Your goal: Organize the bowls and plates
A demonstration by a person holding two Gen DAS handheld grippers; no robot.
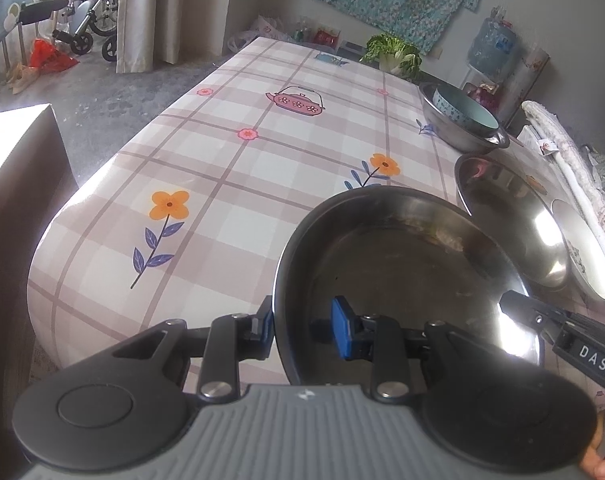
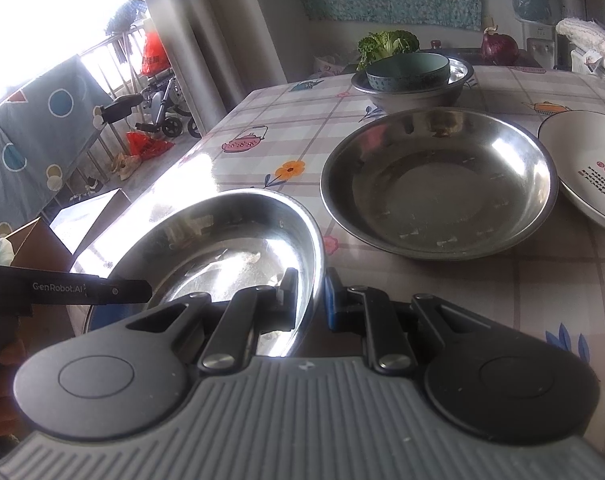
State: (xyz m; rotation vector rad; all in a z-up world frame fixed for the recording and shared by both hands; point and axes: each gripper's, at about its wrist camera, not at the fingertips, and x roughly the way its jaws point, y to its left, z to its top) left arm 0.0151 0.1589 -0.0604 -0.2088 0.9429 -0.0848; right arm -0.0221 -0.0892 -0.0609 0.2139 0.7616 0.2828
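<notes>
The right gripper (image 2: 308, 294) clamps the steel pan's (image 2: 230, 248) rim beside a larger pan (image 2: 438, 184).

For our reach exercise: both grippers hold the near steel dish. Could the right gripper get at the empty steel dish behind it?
Probably not yet: the right gripper is shut on the near steel dish. The empty steel dish lies unobstructed.

Checked floral table (image 2: 502, 280): steel plate (image 2: 438, 184), white plate (image 2: 582, 168), steel basin (image 2: 414, 94)

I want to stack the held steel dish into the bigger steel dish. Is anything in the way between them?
Nothing visible: only bare tablecloth lies between the held steel dish and the bigger steel dish, which looks empty.
</notes>
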